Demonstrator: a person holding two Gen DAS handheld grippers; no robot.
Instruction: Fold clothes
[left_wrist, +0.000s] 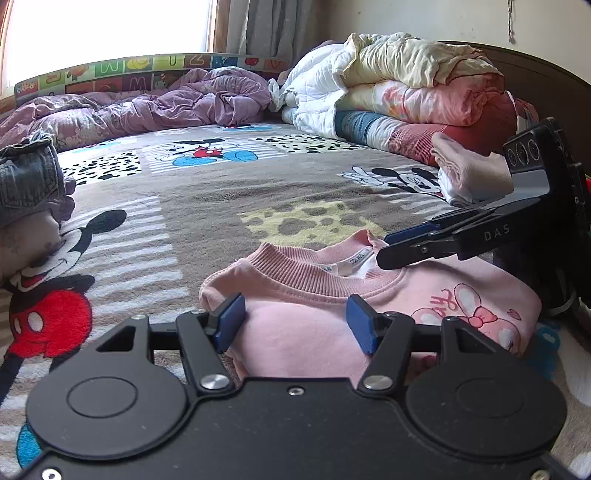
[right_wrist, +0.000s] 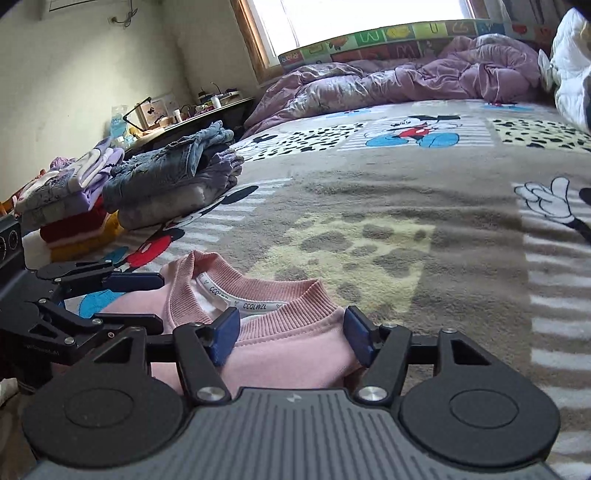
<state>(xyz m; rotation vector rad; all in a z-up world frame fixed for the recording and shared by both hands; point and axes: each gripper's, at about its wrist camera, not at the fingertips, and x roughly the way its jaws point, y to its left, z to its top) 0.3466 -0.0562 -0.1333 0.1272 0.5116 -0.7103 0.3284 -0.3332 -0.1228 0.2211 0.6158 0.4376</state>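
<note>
Pink sweatshirt (left_wrist: 295, 332) lies folded on the bed, on a Mickey Mouse blanket (left_wrist: 207, 199), neckline facing away from both tools. Ribbed collar (right_wrist: 258, 295) w/ white neck label reading "CCQLWZL" shows in right wrist view; bow print on the front sits to the right of the left tool.

Left tool (left_wrist: 295, 323): jaws wide, blue pads (left_wrist: 231, 321) either side of the sweatshirt's shoulder area, just above the fabric; can't tell if pads touch it. Nothing clamped.

Right tool (right_wrist: 291, 338): jaws also wide, pads (right_wrist: 360, 338) straddling the sweatshirt edge just below the collar. Nothing pinched between them.

The two tools are near each other, approx. side by side over the garment. From left wrist view the right tool (left_wrist: 406, 247) comes in from the right, its tips over the collar. From right wrist view the left tool (right_wrist: 129, 299) comes in from the left, tips at the sweatshirt's left shoulder.

Beyond left tool, far left: folded denim piece (left_wrist: 29, 177) on a stack. Ahead and to the right: heap of rolled quilts (left_wrist: 406, 85), w/ a small folded pale pink garment (left_wrist: 469, 173) in front of it. Far ahead: crumpled purple duvet (left_wrist: 147, 107) against an alphabet-print bed rail (left_wrist: 147, 70).

Left of right tool: stacks of folded clothes (right_wrist: 74, 206), denim and lilac on top, red and yellow lower.
</note>
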